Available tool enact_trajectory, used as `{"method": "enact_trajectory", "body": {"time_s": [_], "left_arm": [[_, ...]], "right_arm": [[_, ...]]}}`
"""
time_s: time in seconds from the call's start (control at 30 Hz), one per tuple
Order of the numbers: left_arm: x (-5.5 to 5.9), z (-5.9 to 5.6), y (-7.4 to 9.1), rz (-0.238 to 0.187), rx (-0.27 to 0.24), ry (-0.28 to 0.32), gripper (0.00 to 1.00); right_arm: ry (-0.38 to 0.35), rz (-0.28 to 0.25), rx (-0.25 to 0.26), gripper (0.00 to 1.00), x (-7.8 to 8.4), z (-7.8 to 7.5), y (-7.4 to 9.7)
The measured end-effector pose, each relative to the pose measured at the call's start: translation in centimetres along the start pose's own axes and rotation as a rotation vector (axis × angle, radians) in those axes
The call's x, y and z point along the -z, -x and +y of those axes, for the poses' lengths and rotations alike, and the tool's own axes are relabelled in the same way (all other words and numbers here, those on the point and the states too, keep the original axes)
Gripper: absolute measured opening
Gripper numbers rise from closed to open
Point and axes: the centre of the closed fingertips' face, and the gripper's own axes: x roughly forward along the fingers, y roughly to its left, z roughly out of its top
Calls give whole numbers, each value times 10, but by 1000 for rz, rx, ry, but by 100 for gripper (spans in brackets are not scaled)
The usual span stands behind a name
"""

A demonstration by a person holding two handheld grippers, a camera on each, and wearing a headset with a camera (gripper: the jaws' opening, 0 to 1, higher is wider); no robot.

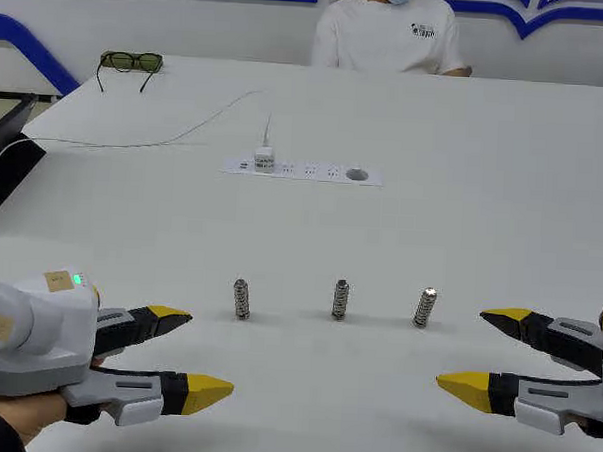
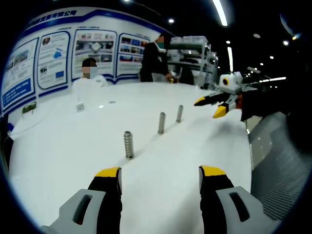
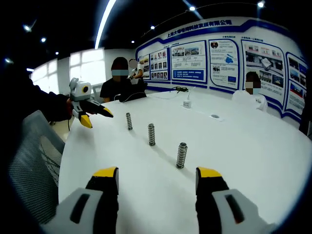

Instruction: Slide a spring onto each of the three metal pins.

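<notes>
Three metal pins stand in a row on the white table, each with a spring around it: left pin (image 1: 241,298), middle pin (image 1: 340,299), right pin (image 1: 425,306). The right one leans slightly. My left gripper (image 1: 198,354) rests at the lower left, open with nothing between its yellow-tipped jaws, short of the left pin (image 2: 128,144). My right gripper (image 1: 486,351) sits at the lower right, open and holding nothing, just right of the right pin (image 3: 181,155). In the left gripper view the right gripper (image 2: 209,106) hovers beyond the far pin (image 2: 179,113).
A power strip (image 1: 302,170) with a white plug lies mid-table, cables running left. Dark glasses (image 1: 129,62) sit at the far left. A person in white (image 1: 388,32) sits at the far edge. A dark tray (image 1: 5,143) sits at the left edge.
</notes>
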Motion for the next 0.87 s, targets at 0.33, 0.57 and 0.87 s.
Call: {"method": "enact_trajectory", "body": {"time_s": [0.33,0.57,0.87], "left_arm": [[-2,1,3,-1,-13,1,66],[-1,0,5,5,-16,4,66],[1,2,8,12,-23,12,66]], "right_arm": [[27,-12,9,67,-4,-1,0],[21,-19,15,68,-6,-2,1],[15,-21,10,68,-7,0,-2]]}}
